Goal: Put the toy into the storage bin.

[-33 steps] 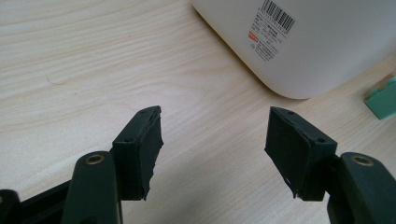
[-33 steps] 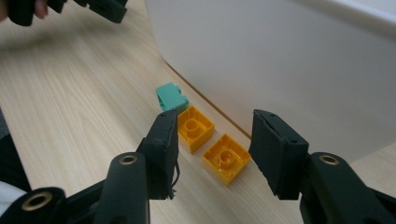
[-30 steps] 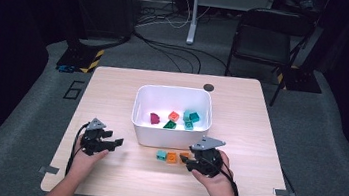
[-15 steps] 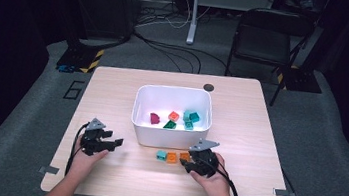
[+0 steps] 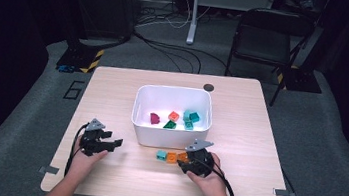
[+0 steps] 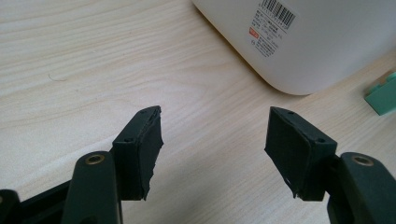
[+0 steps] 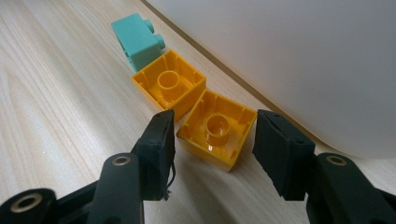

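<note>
Three bricks lie in a row on the table in front of the white bin: a teal one and two orange ones. In the right gripper view the nearer orange brick lies studs-down between the jaws of my right gripper. Those jaws have just been opening, and the pads stand off the brick's sides. The second orange brick and the teal brick lie just beyond. My left gripper rests on the table to the left of the bin, open with nothing between its jaws.
The bin's wall stands close behind the bricks. Inside the bin are a magenta brick, an orange one, a green one and teal ones. A black chair and cables sit beyond the table.
My right gripper has sunk a little toward the table at the orange bricks. The left gripper has kept still.
</note>
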`<state>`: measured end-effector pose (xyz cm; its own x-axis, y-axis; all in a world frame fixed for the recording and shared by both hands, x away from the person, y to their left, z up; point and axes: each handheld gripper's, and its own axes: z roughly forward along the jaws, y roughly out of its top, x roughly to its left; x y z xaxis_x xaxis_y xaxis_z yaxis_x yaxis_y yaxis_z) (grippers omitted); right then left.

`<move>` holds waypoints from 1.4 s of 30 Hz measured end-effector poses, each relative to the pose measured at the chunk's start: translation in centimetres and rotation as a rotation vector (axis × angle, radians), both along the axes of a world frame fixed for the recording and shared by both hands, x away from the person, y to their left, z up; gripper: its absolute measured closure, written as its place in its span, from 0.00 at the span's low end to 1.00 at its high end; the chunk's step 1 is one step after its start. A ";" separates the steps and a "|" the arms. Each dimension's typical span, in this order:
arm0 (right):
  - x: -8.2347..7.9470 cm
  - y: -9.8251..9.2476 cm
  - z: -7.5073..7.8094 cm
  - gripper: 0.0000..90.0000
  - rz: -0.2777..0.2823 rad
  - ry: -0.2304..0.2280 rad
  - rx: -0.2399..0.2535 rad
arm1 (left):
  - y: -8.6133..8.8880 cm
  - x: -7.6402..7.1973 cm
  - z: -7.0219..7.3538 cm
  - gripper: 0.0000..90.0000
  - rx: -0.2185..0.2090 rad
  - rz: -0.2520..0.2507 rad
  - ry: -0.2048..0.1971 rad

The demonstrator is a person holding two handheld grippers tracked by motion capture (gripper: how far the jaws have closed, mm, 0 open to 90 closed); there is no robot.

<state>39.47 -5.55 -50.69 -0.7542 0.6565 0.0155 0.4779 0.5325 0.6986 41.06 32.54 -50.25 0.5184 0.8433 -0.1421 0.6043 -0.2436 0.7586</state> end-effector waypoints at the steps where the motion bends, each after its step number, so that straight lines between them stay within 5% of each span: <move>1: 0.0 0.1 0.0 0.52 -0.001 0.004 0.000 | 0.0 0.0 0.0 0.40 0.000 0.000 -0.002; 24: -0.6 1.6 -0.2 0.64 0.080 0.015 -0.043 | 0.1 0.0 0.0 0.40 -0.004 0.005 -0.005; 42: -2.0 2.5 1.0 0.65 0.130 0.024 -0.008 | 0.2 0.0 0.0 0.40 0.001 0.000 -0.004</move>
